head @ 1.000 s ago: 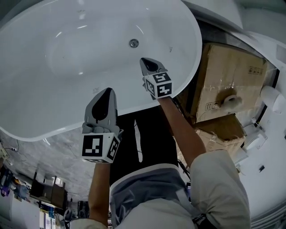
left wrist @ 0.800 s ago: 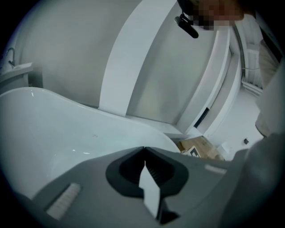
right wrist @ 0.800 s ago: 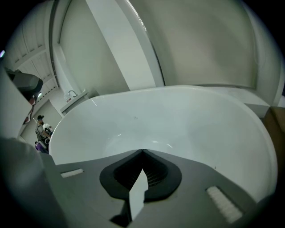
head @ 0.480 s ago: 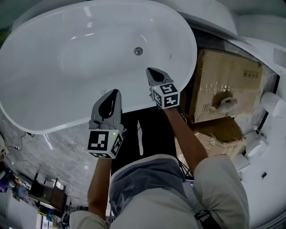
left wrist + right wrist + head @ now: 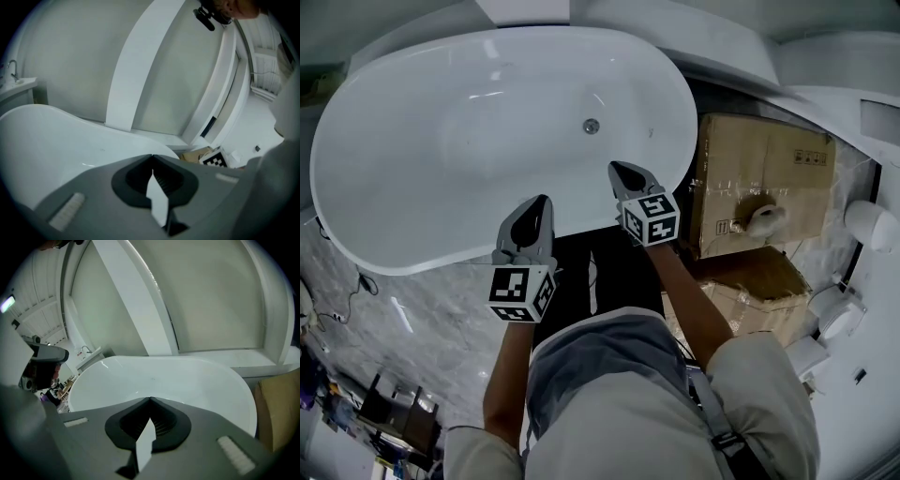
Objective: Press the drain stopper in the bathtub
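Stopper (image 5: 592, 126) sits on the tub (image 5: 403, 197) floor, toward its right end, untouched. Right gripper (image 5: 621, 172) hovers over the near rim, jaws pressed together on nothing. Left gripper (image 5: 539, 206) is alongside, likewise closed and empty.

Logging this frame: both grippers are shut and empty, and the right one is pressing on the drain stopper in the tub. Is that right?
Not quite. In the head view the right gripper is up by the near rim of the bathtub, well short of the drain stopper, which nothing touches. The rest holds: it and the left gripper are both shut and empty.
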Demonstrator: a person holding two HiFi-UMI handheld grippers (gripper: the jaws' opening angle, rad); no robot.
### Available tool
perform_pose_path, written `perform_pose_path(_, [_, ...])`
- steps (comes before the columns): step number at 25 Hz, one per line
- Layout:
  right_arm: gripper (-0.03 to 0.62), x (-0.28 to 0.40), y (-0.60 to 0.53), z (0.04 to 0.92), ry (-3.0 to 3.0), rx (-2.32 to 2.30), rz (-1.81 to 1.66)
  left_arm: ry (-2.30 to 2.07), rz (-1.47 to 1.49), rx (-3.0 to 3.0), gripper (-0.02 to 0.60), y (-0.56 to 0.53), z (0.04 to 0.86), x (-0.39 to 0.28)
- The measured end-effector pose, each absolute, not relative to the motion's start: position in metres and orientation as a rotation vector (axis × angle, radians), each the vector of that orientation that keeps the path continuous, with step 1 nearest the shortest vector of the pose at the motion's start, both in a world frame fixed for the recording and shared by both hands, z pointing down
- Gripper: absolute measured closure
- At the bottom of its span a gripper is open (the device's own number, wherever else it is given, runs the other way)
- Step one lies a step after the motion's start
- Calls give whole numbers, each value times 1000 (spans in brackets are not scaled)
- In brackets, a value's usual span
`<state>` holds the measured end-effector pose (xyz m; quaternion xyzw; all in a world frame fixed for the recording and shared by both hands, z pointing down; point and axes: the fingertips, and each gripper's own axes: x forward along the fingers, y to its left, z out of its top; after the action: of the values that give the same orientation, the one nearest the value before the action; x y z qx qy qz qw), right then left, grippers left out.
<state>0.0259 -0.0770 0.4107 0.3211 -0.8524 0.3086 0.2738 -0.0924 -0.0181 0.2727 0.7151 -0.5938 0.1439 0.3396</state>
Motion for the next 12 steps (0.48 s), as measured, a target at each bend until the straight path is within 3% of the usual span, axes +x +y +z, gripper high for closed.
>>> perform_pose_path(12, [600, 30, -49, 324, -2405, 856, 789, -1546, 364, 1918, 581, 15, 221, -85])
